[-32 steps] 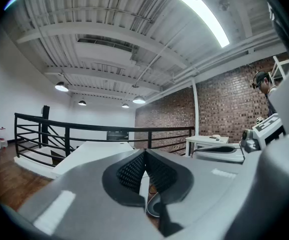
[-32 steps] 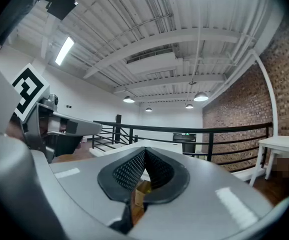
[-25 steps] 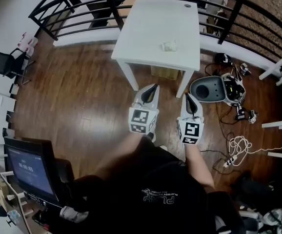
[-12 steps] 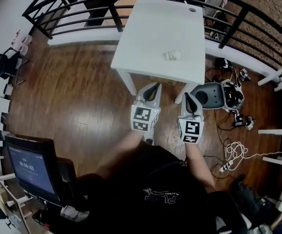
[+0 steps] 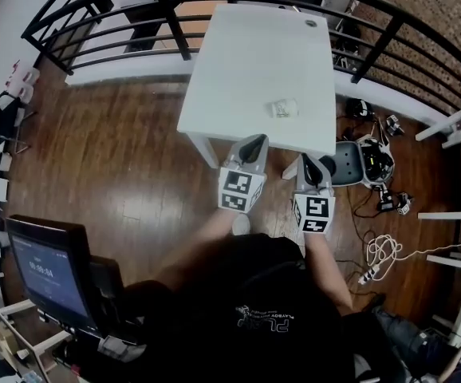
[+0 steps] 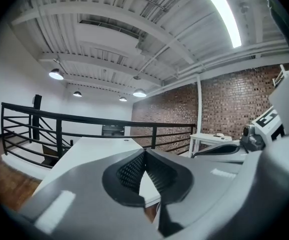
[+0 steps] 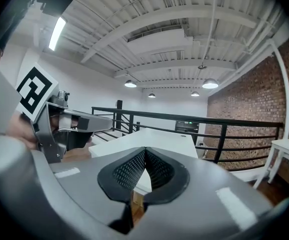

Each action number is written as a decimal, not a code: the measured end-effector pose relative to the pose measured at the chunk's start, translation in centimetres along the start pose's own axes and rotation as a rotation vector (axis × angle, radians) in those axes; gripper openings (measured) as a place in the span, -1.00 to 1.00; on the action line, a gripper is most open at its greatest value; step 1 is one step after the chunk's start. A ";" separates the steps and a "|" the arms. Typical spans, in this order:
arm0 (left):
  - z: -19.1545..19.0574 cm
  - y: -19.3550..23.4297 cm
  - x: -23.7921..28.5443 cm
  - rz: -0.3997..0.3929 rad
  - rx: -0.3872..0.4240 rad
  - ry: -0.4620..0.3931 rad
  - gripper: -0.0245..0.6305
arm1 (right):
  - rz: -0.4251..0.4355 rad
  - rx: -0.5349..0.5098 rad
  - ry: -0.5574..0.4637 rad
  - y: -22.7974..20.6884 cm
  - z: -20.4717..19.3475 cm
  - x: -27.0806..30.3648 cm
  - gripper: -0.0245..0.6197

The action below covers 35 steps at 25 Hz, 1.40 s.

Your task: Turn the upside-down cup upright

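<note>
A small pale cup [image 5: 283, 108] rests on the white table [image 5: 238, 70], near its front right part; it is too small to tell how it stands. My left gripper [image 5: 254, 142] is at the table's near edge, shut with nothing between its jaws. My right gripper [image 5: 308, 163] hangs beside it, just short of the front right corner, also shut and empty. In the left gripper view the closed jaws [image 6: 144, 152] point along the tabletop [image 6: 84, 154]. The right gripper view shows the closed tips [image 7: 145, 150] before the table [image 7: 154, 136]. The cup is hidden in both gripper views.
A black railing [image 5: 374, 30] runs behind and beside the table. A grey shell-shaped object [image 5: 348, 164], gear and cables [image 5: 386, 250] lie on the wooden floor to the right. A monitor [image 5: 47, 274] stands at lower left. A small round dark thing [image 5: 311, 23] sits at the table's far corner.
The person has walked toward the table, carrying both grippers forward. Their tips, which hung over the floor short of the table, now reach its near edge. Both stayed shut.
</note>
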<state>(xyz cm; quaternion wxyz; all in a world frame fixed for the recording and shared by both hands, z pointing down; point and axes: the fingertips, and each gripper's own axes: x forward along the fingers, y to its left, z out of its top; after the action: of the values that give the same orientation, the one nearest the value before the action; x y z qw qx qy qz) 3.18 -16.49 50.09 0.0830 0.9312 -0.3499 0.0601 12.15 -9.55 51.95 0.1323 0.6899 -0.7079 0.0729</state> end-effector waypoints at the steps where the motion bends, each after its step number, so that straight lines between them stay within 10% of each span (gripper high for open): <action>1: 0.1 0.2 0.4 -0.007 0.008 -0.001 -0.93 | -0.003 0.003 0.004 -0.1 -0.1 0.4 -0.88; 35: -0.1 4.0 11.5 0.035 0.033 0.076 -0.93 | 0.107 0.034 0.208 -5.8 -4.2 12.2 -0.88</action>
<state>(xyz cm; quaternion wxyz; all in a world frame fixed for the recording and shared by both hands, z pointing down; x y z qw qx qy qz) 9.13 -26.82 52.62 0.0799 0.9232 -0.3617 0.1028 18.11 -20.24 59.00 0.1891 0.6421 -0.7248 0.1630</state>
